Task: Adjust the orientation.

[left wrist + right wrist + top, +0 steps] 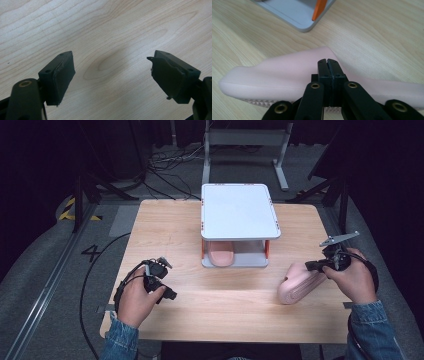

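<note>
At the right edge of the wooden worktop (175, 225), the right tool (314, 266) had its jaws pinched together on the rim of a pink slipper (299, 283), which lay on its side with the ridged sole toward the person and looked to be lifted by one end. In the right gripper view the two black jaws met flat against each other over the soft pink edge (287, 72), so the hold seemed to rest on a thin fold of material. A second pink slipper (220, 255) already sat on the lower level of the white two-tier rack (240, 210) at the middle of the worktop, with room beside it. To do this step well, the held slipper would probably need to be carried low and level, sole turned down, and slid in alongside its mate without knocking the orange post (319, 8); a slow swing would spare the slim grip. The left tool (111, 75) hung over bare wood with its jaws wide apart and nothing between them. No brand or label could be read on the slippers or rack; a black "4" (90, 252) marked the floor left of the worktop.
</note>
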`<state>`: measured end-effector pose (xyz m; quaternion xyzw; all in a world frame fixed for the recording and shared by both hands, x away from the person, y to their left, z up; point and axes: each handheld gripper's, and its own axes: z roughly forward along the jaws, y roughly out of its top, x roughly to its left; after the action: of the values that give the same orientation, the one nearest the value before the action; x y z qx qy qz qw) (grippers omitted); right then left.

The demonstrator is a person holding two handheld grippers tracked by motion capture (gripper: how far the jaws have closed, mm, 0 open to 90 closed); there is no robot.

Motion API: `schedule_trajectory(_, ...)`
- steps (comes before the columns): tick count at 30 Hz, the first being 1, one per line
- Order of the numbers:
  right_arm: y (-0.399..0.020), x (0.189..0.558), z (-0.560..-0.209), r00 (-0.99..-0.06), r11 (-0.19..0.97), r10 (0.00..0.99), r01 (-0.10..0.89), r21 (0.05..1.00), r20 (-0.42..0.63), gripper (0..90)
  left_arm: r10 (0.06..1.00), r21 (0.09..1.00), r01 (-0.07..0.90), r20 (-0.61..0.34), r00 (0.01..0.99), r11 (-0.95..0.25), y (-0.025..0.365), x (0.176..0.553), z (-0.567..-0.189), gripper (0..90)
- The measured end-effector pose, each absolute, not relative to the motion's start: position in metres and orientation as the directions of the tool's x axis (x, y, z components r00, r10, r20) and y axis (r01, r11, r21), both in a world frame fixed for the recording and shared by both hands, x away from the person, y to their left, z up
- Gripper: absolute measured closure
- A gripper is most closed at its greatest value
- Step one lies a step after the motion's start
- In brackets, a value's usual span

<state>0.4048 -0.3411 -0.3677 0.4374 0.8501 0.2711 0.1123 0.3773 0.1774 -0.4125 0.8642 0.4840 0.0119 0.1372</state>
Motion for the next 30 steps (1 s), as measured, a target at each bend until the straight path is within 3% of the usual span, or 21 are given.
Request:
schedule_trajectory(8,-0.355,0.384,-0.361,-0.561,0.453,0.826,0.716,0.531,0.053,90.0,0.817,0.255,0.811,-0.109,0.566,-0.527,0.165,0.389,-0.410,19.3)
schedule_trajectory(20,-0.388,0.339,-0.377,-0.486,0.458,0.874,0.830,0.320,0.010,90.0,0.752,0.251,0.751,-0.114,0.650,-0.611,0.129,0.413,-0.410,19.3)
schedule_trajectory(24,-0.387,0.339,-0.398,-0.494,0.468,0.869,0.842,0.269,0.036,88.7,0.744,0.252,0.743,-0.114,0.659,-0.620,0.123,0.418,-0.409,19.3)
schedule_trajectory(30,-0.368,0.353,-0.415,-0.534,0.488,0.843,0.811,0.323,0.067,87.4,0.748,0.251,0.748,-0.117,0.654,-0.615,0.125,0.419,-0.410,19.3)
